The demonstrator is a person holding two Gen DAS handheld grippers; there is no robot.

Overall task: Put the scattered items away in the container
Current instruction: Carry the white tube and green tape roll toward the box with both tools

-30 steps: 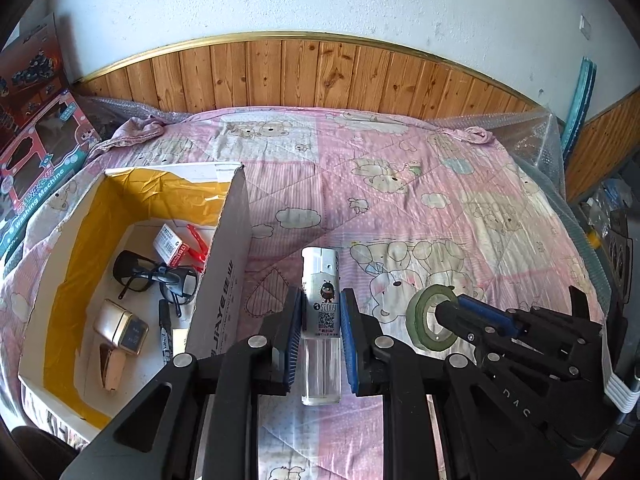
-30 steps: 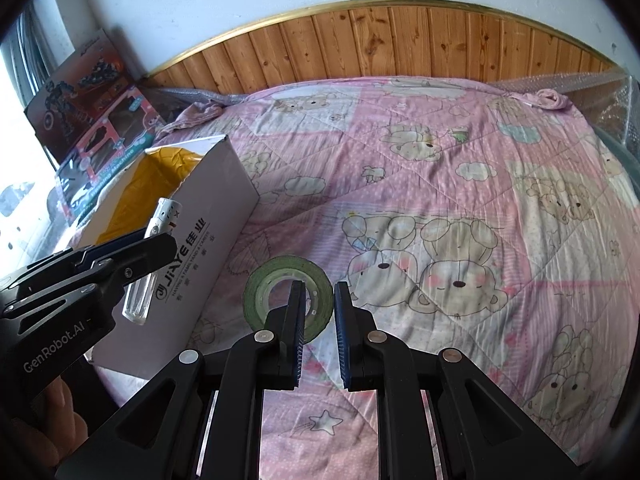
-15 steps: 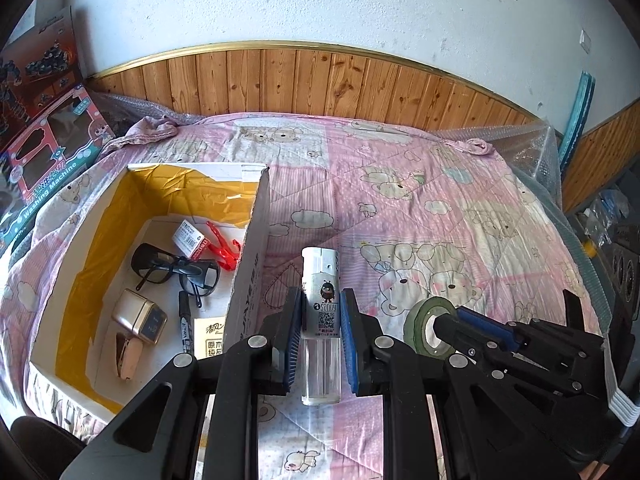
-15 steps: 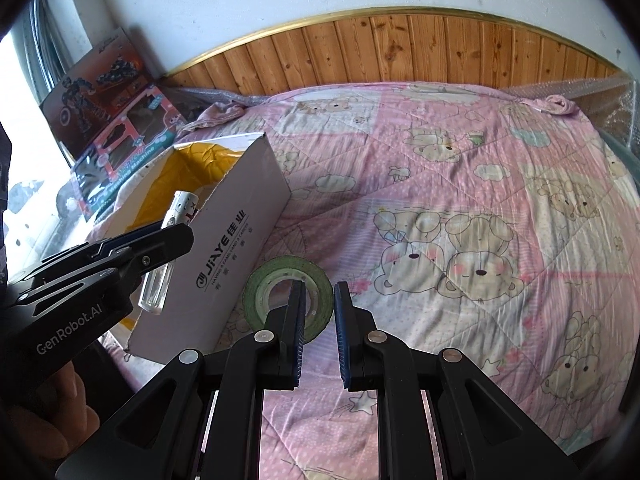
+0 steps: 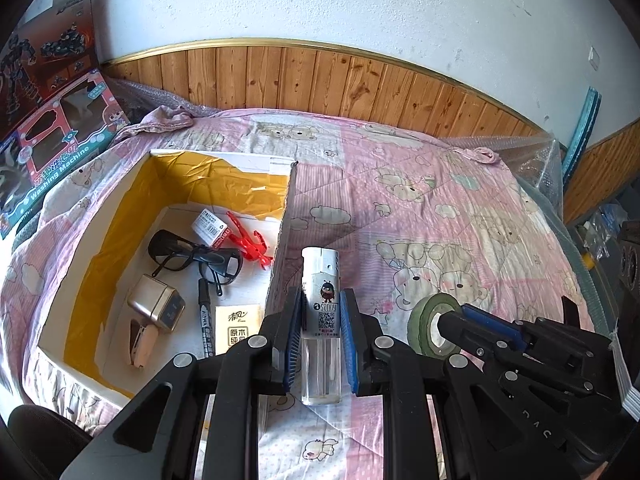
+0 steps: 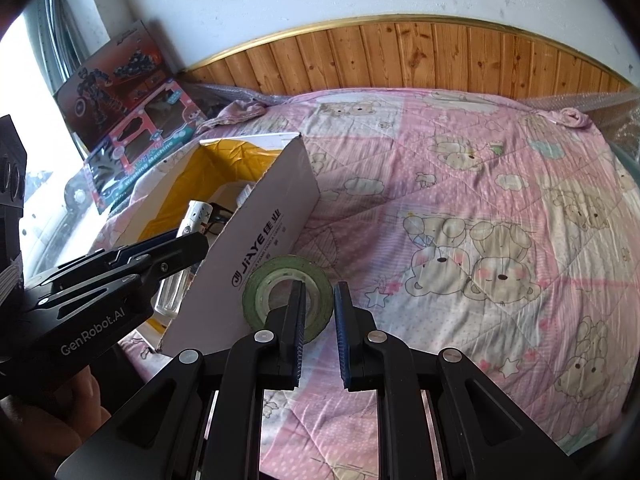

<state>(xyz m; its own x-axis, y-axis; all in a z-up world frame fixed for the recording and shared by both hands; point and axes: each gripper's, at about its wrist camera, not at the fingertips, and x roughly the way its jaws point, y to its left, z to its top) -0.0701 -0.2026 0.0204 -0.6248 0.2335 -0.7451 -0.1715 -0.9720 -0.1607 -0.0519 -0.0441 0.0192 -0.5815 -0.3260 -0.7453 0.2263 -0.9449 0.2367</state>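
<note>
My left gripper (image 5: 320, 296) is shut on a clear lighter (image 5: 321, 280) with a silver top, held upright over the right wall of the white cardboard box (image 5: 284, 216). The right wrist view shows that lighter (image 6: 195, 216) above the box opening, still in the left gripper (image 6: 192, 240). My right gripper (image 6: 319, 286) is shut on the rim of a green tape roll (image 6: 264, 286), just right of the box wall (image 6: 264, 232). Seen from the left wrist, one finger of the right gripper (image 5: 448, 316) passes through the tape roll's (image 5: 420, 320) hole.
Inside the yellow-lined box lie black glasses (image 5: 192, 254), a red clip (image 5: 248, 240), a small white packet (image 5: 208, 226), a gold device (image 5: 156, 308), a marker (image 5: 205, 320) and a tissue pack (image 5: 236, 326). Toy boxes (image 5: 52, 152) lean at the left. The box rests on a pink quilt (image 6: 460, 184).
Both grippers have shifted left toward the box with their loads. The lighter now hangs over the box's right wall and the tape roll sits close beside it.
</note>
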